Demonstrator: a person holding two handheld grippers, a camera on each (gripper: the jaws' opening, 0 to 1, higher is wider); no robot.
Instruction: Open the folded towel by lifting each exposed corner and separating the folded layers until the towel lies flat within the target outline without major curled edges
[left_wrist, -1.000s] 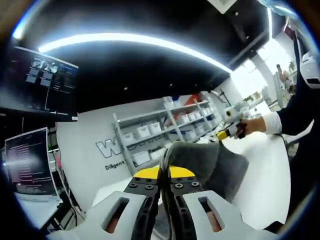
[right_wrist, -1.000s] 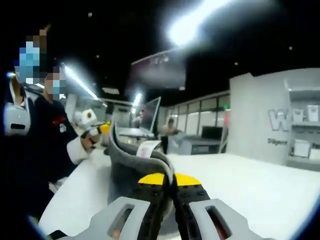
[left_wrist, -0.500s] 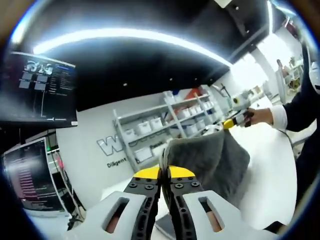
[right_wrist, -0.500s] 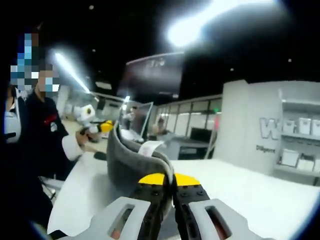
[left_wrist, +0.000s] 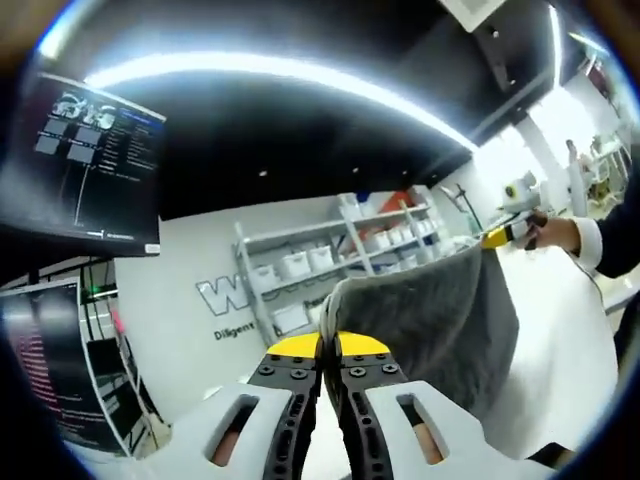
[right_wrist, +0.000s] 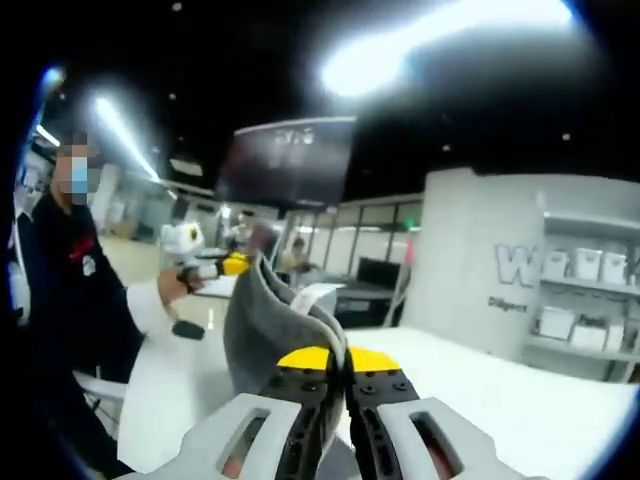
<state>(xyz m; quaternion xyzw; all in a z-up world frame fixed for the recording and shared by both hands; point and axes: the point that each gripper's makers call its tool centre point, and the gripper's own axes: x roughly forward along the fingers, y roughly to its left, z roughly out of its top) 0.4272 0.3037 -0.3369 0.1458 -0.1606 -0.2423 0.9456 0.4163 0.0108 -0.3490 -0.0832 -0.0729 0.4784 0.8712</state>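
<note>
Towel (left_wrist: 430, 320) hangs stretched in the air above the white counter (left_wrist: 560, 350), one corner pinched in the closed left tool (left_wrist: 330, 350) and another in the closed right tool (right_wrist: 337, 357), so the unfolding looks mostly done, with laying it flat in the outline left.

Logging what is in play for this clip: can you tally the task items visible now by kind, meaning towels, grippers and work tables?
Grey towel: 1, lifted off the table and clamped at two corners
Grippers: 2, left gripper and right gripper, both shut on the towel
White table: 1
Total: 4
</note>
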